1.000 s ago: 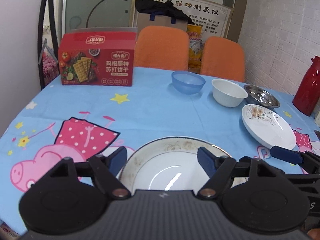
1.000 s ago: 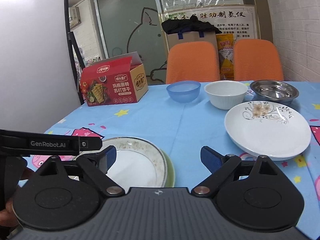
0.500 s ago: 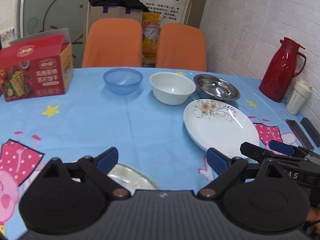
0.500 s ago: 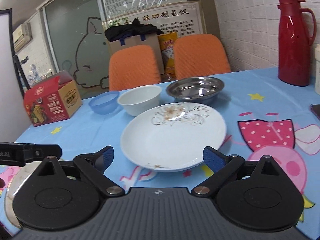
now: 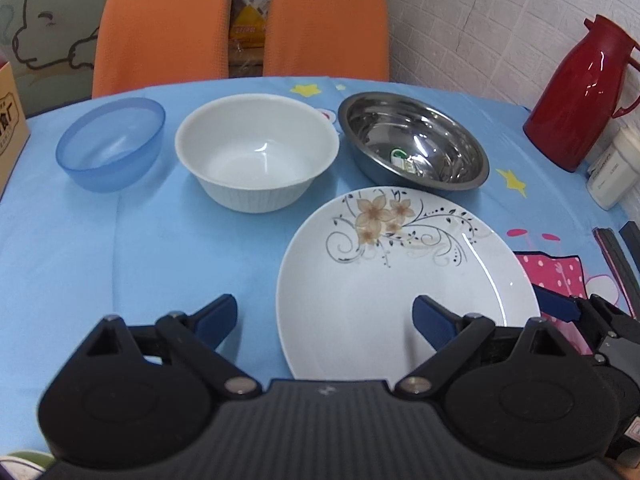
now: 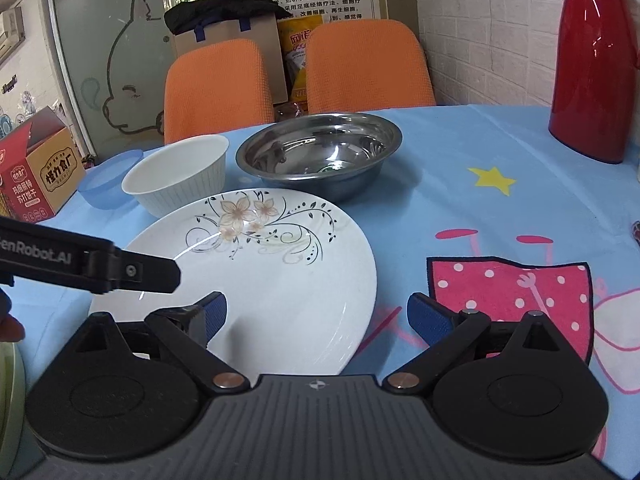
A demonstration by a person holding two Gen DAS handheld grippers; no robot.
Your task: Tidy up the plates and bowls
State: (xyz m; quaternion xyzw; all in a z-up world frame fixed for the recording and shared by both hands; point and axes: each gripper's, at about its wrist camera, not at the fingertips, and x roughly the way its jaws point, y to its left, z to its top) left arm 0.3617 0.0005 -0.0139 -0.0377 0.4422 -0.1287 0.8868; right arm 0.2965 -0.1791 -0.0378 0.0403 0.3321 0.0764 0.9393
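- Between your left gripper's (image 5: 324,320) blue pads sits the near left rim of the flowered plate (image 5: 400,272); the jaws stand wide and have just been opening, gripping nothing, with one pad over the tablecloth (image 5: 120,248) and the other over the plate's white face.
- Between your right gripper's (image 6: 316,318) pads lies the near right rim of that same plate (image 6: 260,264); these jaws are spread wide too, nothing pinched, the left pad over the plate and the right pad over the cloth.
- The plate lies flat on the blue cartoon tablecloth and is empty, a tan flower and black scrolls painted on its far side.
- Just beyond the plate, three bowls stand in a row, all upright.
- The blue plastic bowl (image 5: 110,144) on the left holds nothing.
- The white ribbed bowl (image 5: 256,152) in the middle holds nothing and sits near the plate's far rim.
- The steel bowl (image 5: 414,146) on the right shows only reflections; whether it touches the plate you cannot tell.
- Farther right, a red thermos jug (image 5: 576,96) stands by the brick wall.
- At the far left edge, a cracker box (image 6: 36,168) stands open.
- Two orange chairs (image 5: 324,24) face the table's far side.
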